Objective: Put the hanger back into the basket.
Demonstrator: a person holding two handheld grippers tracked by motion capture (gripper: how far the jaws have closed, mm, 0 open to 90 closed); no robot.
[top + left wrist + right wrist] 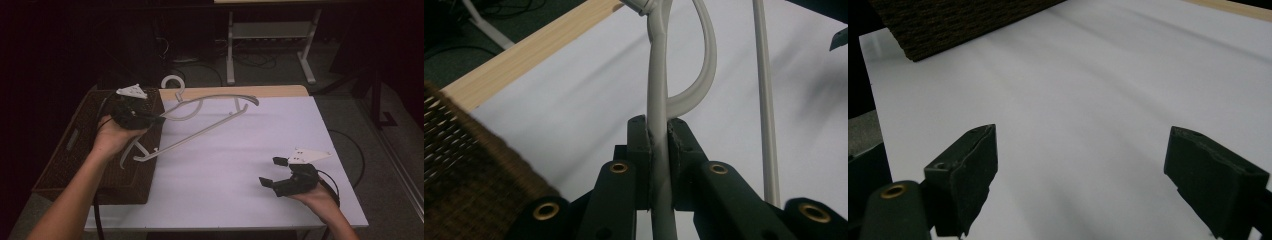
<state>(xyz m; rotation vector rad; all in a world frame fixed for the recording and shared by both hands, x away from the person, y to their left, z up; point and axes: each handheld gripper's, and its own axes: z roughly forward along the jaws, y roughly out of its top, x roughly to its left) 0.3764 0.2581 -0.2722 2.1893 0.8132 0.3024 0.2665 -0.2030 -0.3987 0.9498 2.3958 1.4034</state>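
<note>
The left hand-held gripper [159,120] sits above the near right corner of a dark brown woven basket [65,155] at the left side of the surface [260,145]. Its jaws are closed on a pale grey plastic clothes hanger [200,131], which it holds off the surface. In the left gripper view the two black jaws press flat against either side of one of the hanger's curved arms [658,100], with the grey bar running straight up between the pads; the hanger's straight lower bar [766,115] passes to the right of them, apart from the jaws.

From above, the hanger stretches to the right of the gripper, tilted, with its hook [172,82] toward the far edge of the surface and its lower bar slanting back toward the basket. One end of it overlaps the basket's right rim near the person's left hand [112,137].

The surface is covered by a white sheet, with a strip of light wood [235,91] showing along its far edge.

The right hand-held gripper [272,172] is held in the person's right hand [320,197] near the right front of the surface, well apart from the hanger. Its jaws stand wide open with nothing between them. In the right gripper view they frame bare white sheet, with the basket's corner [958,22] at the top left.
</note>
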